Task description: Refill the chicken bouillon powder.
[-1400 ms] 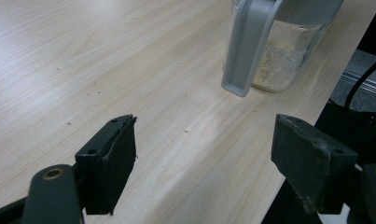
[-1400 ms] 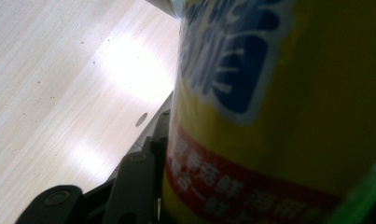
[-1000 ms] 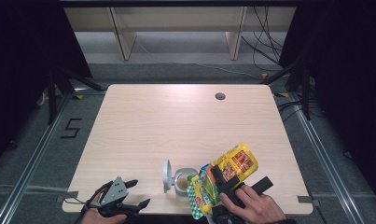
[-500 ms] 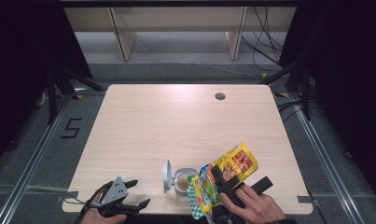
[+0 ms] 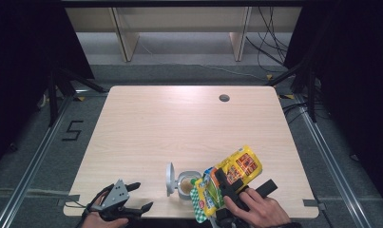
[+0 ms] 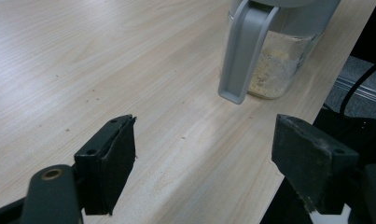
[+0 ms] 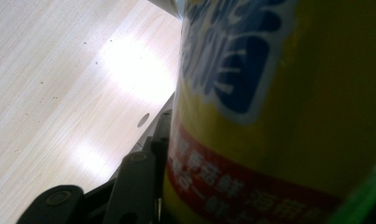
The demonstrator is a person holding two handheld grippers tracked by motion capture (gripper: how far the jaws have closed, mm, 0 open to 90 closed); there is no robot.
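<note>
Where the high view looks down on the table (image 5: 189,123), the right gripper (image 5: 227,183) clamps a yellow pouch (image 5: 232,171) tilted over the open jar (image 5: 186,184) near the front edge — the left gripper (image 5: 134,197) rests apart at the front left corner. Left gripper view: jaws spread wide, nothing between them, jar (image 6: 274,65) ahead. Right gripper view: pouch (image 7: 279,116) pressed against the jaw — close up.

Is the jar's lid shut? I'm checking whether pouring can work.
No: in the high view the jar shows its open mouth, its grey lid flipped up at the left side.
</note>
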